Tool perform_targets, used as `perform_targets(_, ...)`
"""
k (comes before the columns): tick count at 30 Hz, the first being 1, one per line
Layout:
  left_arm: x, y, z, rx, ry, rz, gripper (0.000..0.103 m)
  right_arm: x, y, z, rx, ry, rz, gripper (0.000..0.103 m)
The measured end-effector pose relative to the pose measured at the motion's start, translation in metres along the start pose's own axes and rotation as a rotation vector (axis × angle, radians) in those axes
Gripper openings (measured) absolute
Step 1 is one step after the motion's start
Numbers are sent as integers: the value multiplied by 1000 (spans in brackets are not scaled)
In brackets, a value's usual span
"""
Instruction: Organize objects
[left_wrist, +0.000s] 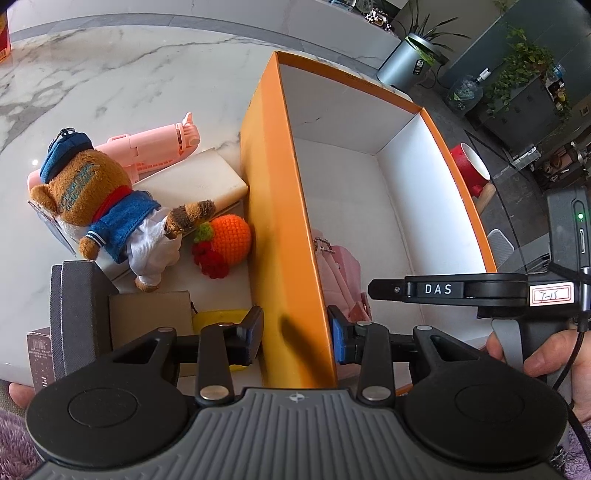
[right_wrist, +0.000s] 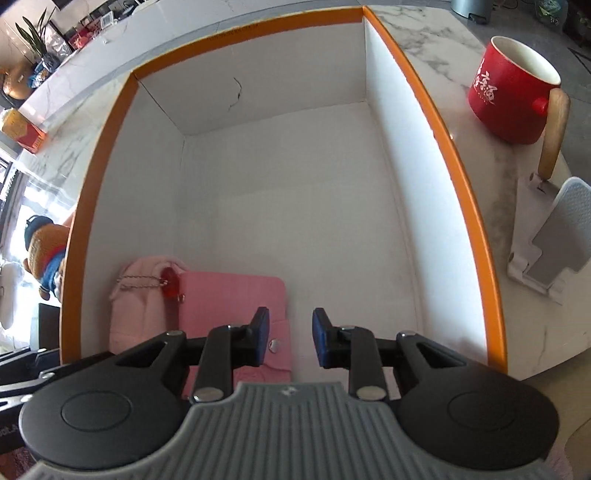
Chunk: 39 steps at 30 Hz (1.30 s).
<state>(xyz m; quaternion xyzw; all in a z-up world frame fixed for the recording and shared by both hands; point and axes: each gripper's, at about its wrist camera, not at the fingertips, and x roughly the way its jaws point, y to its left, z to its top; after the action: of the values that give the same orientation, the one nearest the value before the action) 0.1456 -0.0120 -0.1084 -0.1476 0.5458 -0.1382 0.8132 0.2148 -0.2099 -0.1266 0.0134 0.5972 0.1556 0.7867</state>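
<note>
Steadying the orange box (left_wrist: 280, 206) by its near wall, the left hand-held gripper (left_wrist: 295, 332) has one pad outside and one inside, clamped on the cardboard. Inside the box the right hand-held gripper (right_wrist: 290, 338) hangs with jaws parted and nothing between them, right above the pink wallet (right_wrist: 236, 295), which lies flat in the near left corner beside a pink pouch (right_wrist: 136, 295) — that drop looks finished. Next, I judge, comes lifting clear of the rim and fetching another item: the plush bear (left_wrist: 99, 210), crocheted orange (left_wrist: 225, 240) and pink fan (left_wrist: 147, 147) wait on the bench (left_wrist: 110, 85) — clustered against the box's outer wall. Most of the box floor is bare.
</note>
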Motion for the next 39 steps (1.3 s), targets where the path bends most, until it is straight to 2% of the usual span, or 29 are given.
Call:
perform_targets(5,0,0,1,-2,4,0,43,9,-4,0,61,29,51,28)
perform_targets(10,-1,1,1,-7,5,-4,43,17,-23,2,197,72,133,24)
perform_targets(12,-1,2,0,-9,5,-7,43,17,-27,2,237,73,141,24)
perform_targets(14,-1,2,0,-12,6,-9,43,12,-22,1,217,51,128,13)
perform_targets(17,-1,2,0,-10,5,-7,43,3,-11,1,157,-1,69,4)
perform_targets(20,-1,2,0,-10,5,-7,43,-2,-6,3,111,-31,12,4)
perform_targets(23,-1,1,0,-10,5,-7,43,6,5,5,7,-13,-118,4)
perform_targets(25,-1,1,0,-11,5,-8,43,12,11,4,-37,6,-149,4)
perform_targets(27,-1,1,0,-12,5,-9,43,13,14,4,-49,6,-146,4)
perform_targets(29,-2,1,-1,-12,6,-9,43,13,14,5,-37,21,-108,1)
perform_targets(35,-2,1,0,-18,4,-5,43,15,8,7,12,48,-38,1)
perform_targets(39,-5,2,0,-12,-9,-8,43,9,9,5,16,27,-48,2)
